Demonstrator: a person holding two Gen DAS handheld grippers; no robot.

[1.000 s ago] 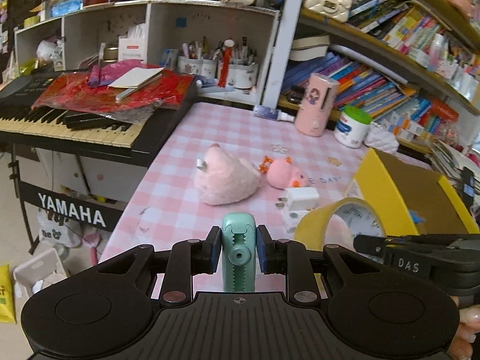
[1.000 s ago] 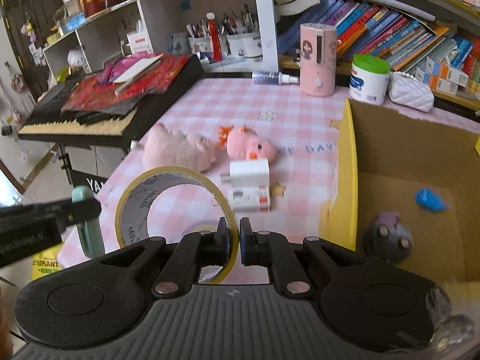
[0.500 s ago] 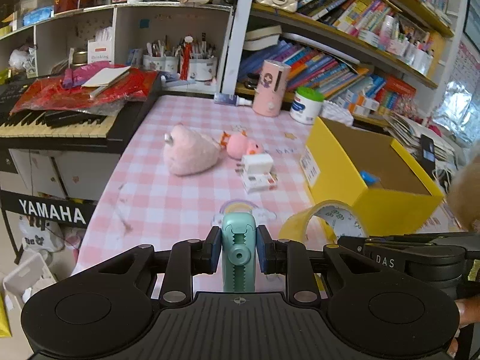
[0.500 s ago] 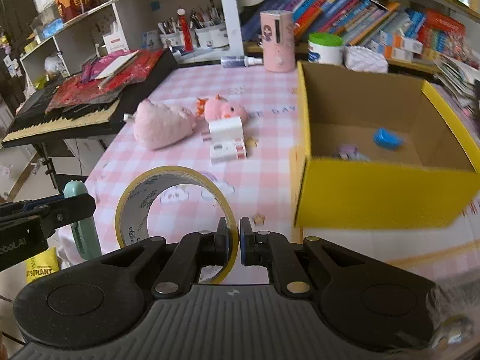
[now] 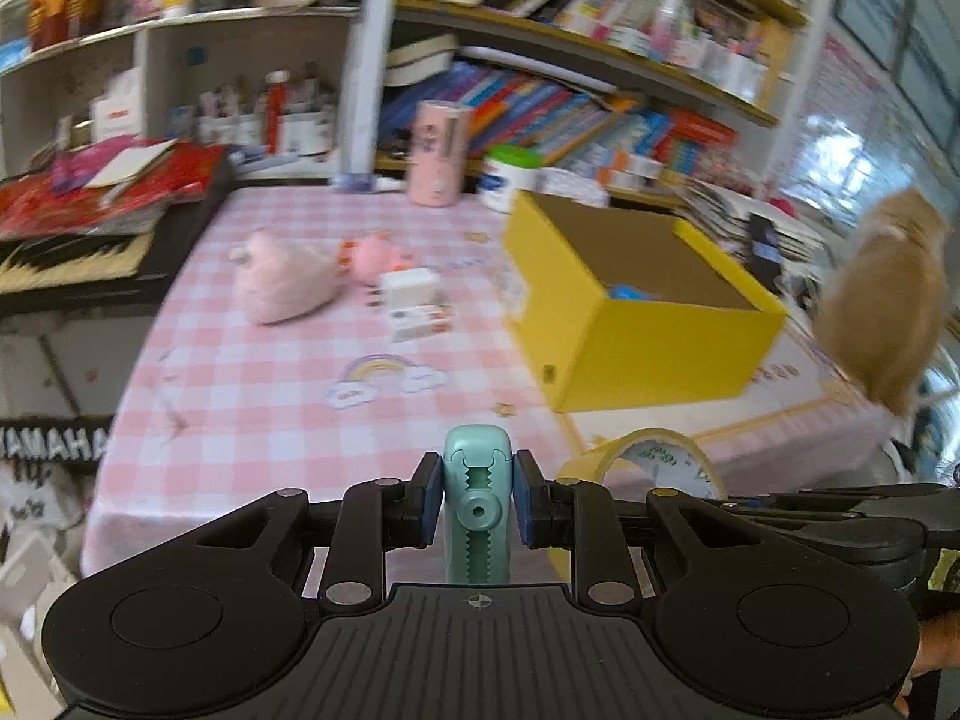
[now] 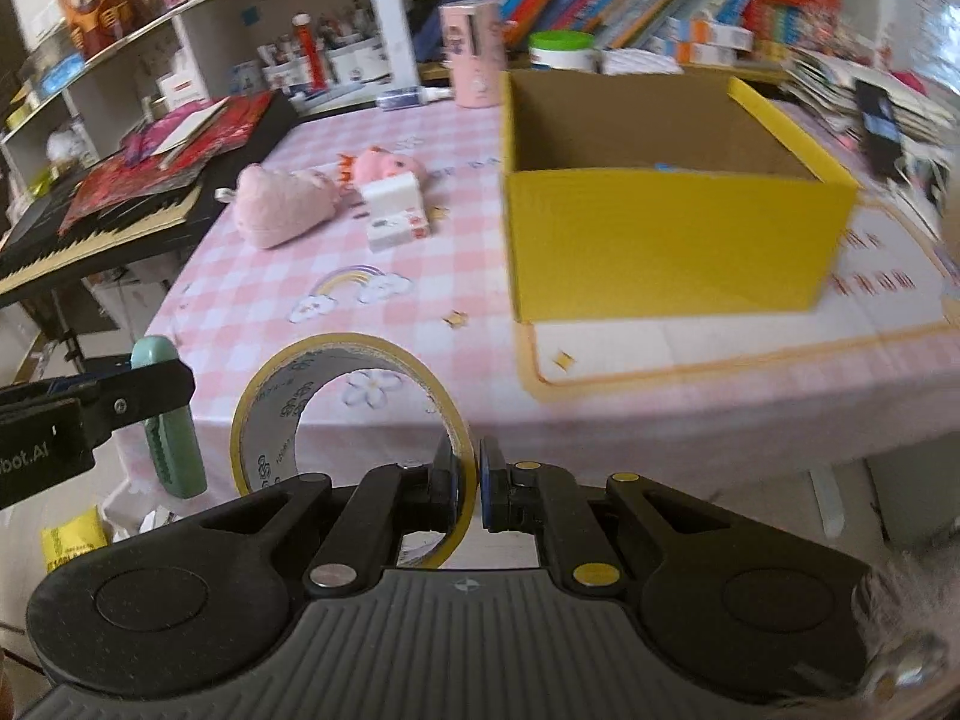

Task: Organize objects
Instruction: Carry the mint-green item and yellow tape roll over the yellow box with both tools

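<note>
Low in the centre of the left wrist view, the left gripper (image 5: 477, 504) has its fingers pinching a mint-green clip-like gadget (image 5: 477, 510) held upright between the blue pads; what exactly the gadget is cannot be told. At the lower right of that frame the right gripper (image 5: 840, 510) reaches in from the side with a roll of yellow tape (image 5: 654, 456).

Seen from the right wrist view, the right gripper (image 6: 468, 483) has its fingers pressed onto the wall of the tape roll (image 6: 348, 414), one finger inside the ring and one outside, the roll standing on edge at lower centre. The left gripper (image 6: 120, 402) and its green gadget (image 6: 174, 444) show at the left edge, beside the roll but not touching it.

Both grippers hang off the near edge of the pink checked surface (image 6: 336, 300). On it, at the right of centre, sits an open yellow cardboard box (image 6: 666, 240) with something small and blue inside. Left of the box, well apart from the grippers, lie a pale pink plush (image 6: 282, 210), a smaller pink plush toy (image 6: 384, 165) with orange trim, a white charger plug (image 6: 393, 195) and a small white box (image 6: 399, 228) touching the plug. A pink cylinder (image 6: 474, 54) and a green-lidded jar (image 6: 561, 51) stand at the far edge. A keyboard (image 6: 90, 216) fills the left side.
</note>
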